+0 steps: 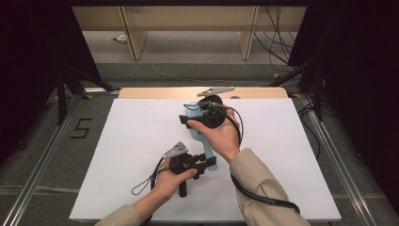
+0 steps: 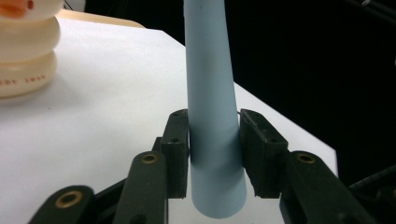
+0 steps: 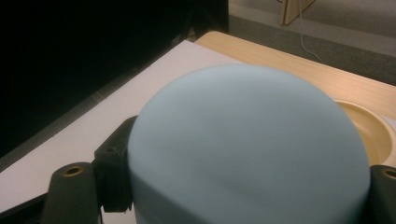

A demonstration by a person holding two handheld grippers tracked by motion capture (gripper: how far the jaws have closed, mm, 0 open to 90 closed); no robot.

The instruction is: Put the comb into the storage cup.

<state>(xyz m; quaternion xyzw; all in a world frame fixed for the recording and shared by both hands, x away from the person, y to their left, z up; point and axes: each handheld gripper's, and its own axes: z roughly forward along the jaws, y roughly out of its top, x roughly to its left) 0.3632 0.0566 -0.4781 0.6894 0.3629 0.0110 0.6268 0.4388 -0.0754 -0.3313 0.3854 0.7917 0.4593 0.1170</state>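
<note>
Left gripper [image 2: 212,154]: jaws closed on tapered handle end of pale blue brush [image 2: 210,93], pads touching both sides. Right gripper [image 3: 243,196]: jaws spread wide around brush's rounded head, clamping it. Brush spans between both grippers, just above white table mat [image 1: 141,141], near its centre. Risk: smooth, tapered handle may slip out of left jaws if hands pull apart or twist unevenly. Cream toy [image 2: 25,46] nearby may be knocked.

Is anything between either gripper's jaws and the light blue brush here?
Nothing visible. The left gripper has its pads against the handle of the light blue brush, and the right gripper clasps the brush's rounded head directly.
</note>
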